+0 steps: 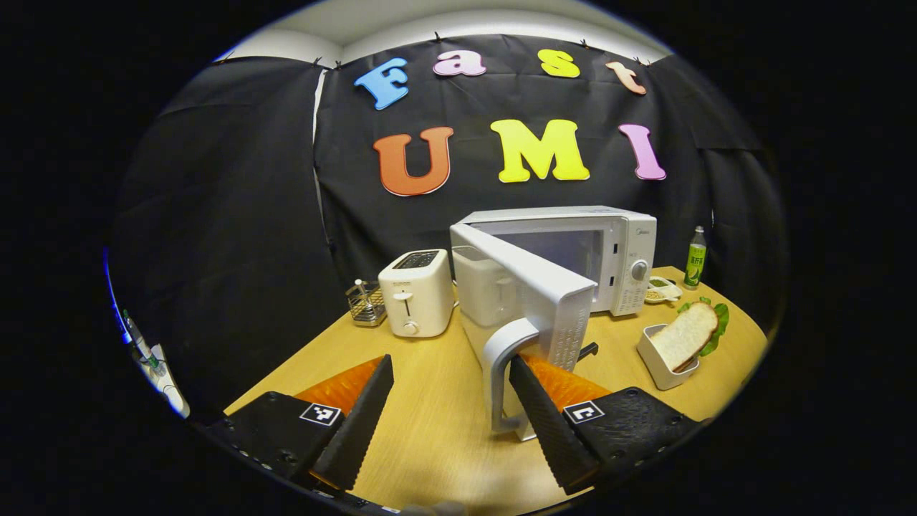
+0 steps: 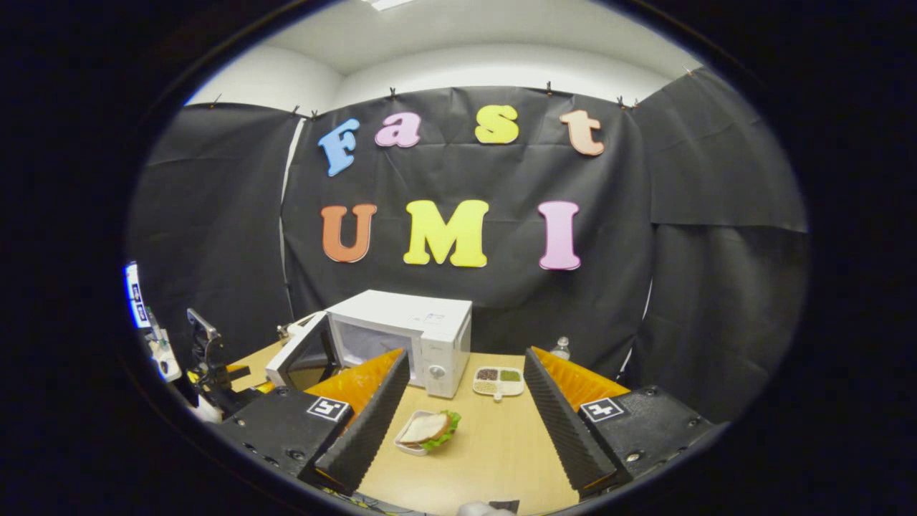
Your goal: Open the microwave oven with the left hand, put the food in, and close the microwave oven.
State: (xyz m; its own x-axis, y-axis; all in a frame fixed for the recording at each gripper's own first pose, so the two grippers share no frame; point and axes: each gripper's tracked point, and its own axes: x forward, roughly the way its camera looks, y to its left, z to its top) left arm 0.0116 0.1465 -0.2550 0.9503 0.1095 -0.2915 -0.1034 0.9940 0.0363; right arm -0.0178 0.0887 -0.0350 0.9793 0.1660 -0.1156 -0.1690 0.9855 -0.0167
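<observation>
Two grippers are seen, both with fingers spread wide and nothing clamped. In the left gripper view the left gripper (image 1: pixel 451 408) is held just in front of the microwave oven (image 1: pixel 623 258), whose door (image 1: pixel 534 276) is swung open toward the camera; the door's white handle (image 1: pixel 501 376) is seen between the two fingers, just beside the right-hand one (image 1: pixel 544 423), contact not confirmable. A white toaster (image 1: pixel 417 292) and a wire rack (image 1: pixel 365 303) are placed left of the oven, a green bottle (image 1: pixel 695 258) to its right. The sandwich (image 1: pixel 691 333) is propped in a white tray (image 1: pixel 663 362) on the wooden table (image 1: pixel 430 430), near the oven's front right corner. In the right gripper view the right gripper (image 2: pixel 466 416) is held above the table, with the sandwich (image 2: pixel 428 428) low between its fingers and a divided dish (image 2: pixel 498 380) beside the oven (image 2: pixel 401 337).
</observation>
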